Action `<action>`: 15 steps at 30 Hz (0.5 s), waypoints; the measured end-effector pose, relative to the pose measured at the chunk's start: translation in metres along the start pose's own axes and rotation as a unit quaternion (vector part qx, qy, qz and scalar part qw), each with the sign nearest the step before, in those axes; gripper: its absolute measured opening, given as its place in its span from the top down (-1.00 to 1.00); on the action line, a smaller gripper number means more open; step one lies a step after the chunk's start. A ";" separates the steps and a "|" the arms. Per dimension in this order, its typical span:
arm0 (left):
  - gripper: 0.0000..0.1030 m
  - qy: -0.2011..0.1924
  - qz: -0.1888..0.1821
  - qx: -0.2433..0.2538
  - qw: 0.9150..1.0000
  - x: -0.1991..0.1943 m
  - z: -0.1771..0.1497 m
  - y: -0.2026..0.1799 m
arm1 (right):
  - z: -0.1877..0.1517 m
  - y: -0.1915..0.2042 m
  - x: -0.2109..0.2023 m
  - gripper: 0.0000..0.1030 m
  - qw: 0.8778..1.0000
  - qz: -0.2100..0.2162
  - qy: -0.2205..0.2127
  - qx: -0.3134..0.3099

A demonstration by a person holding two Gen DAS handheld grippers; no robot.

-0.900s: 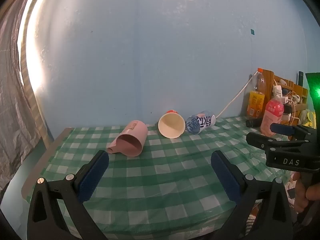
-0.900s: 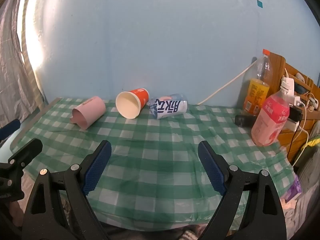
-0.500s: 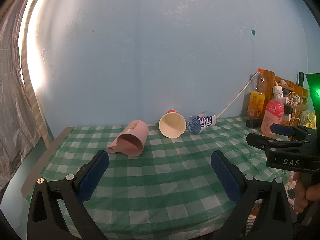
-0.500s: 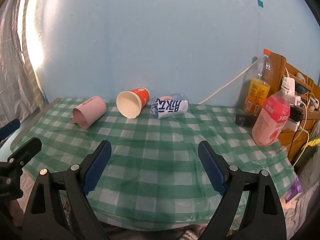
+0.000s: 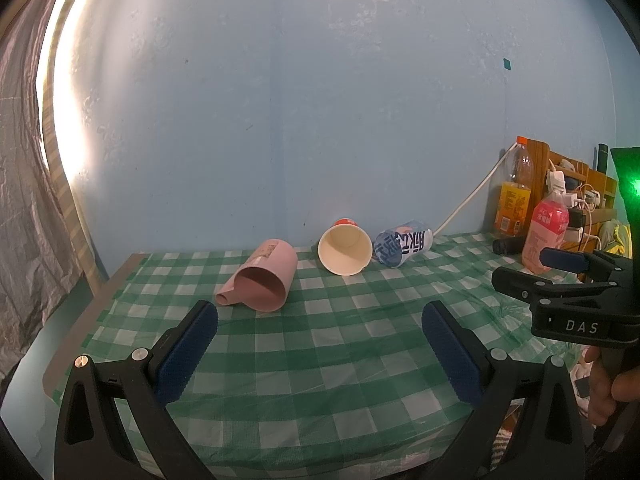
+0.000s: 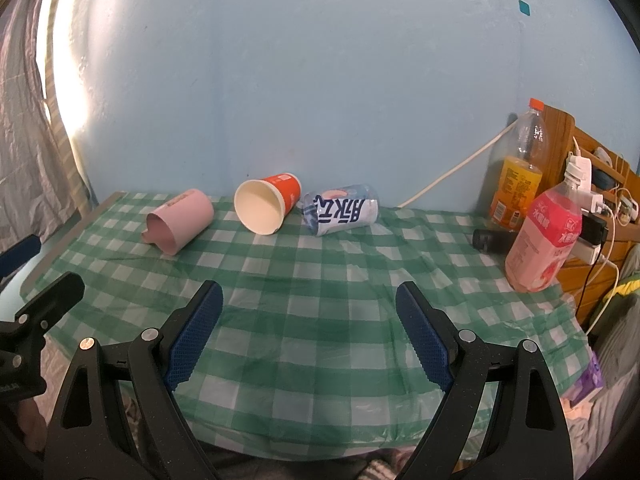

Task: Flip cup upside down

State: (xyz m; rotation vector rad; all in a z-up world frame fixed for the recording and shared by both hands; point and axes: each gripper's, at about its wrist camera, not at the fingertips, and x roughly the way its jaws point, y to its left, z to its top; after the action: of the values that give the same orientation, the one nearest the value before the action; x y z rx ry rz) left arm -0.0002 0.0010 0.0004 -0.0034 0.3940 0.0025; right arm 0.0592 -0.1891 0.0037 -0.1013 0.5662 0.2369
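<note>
Three cups lie on their sides in a row near the blue wall (image 5: pixel 280 100), at the far edge of the green checked tabletop (image 6: pixel 320 280). Taking the orange paper cup (image 6: pixel 266 202) as the landmark: it lies tipped over with its open mouth turned toward the cameras. The pink cup (image 6: pixel 180 220) lies to its left, a little apart, mouth also forward and with a small spout or handle touching the cloth. The blue-and-white cup (image 6: pixel 340 208) lies just to its right, close by or perhaps touching. Further right of the orange paper cup, well apart, stand an orange-drink bottle (image 6: pixel 518 176) and a pink bottle (image 6: pixel 544 236).

The left gripper (image 5: pixel 320 344) and the right gripper (image 6: pixel 308 328) both hover over the near part of the tabletop, fingers spread wide with nothing between them. Neither is near any cup.

This looks like the very start: the approach has not begun and no cup is yet turned. Which cup goes first cannot be told. From the left wrist view the pink cup sits nearest the left gripper's line. The next move calls for reaching forward, closing the fingers across a cup's wall, then lifting and rotating it so the mouth faces down before setting it on the cloth. The paper cups may crush, so a light squeeze seems wise.
</note>
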 end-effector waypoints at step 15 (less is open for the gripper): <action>-1.00 0.001 -0.001 -0.004 1.000 0.000 0.004 0.002 | -0.001 0.002 0.003 -0.70 1.000 0.001 0.003 -0.001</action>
State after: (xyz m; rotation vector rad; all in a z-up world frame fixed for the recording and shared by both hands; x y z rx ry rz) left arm 0.0012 0.0030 0.0040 -0.0123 0.3954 0.0017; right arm 0.0606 -0.1871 0.0012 -0.1035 0.5721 0.2394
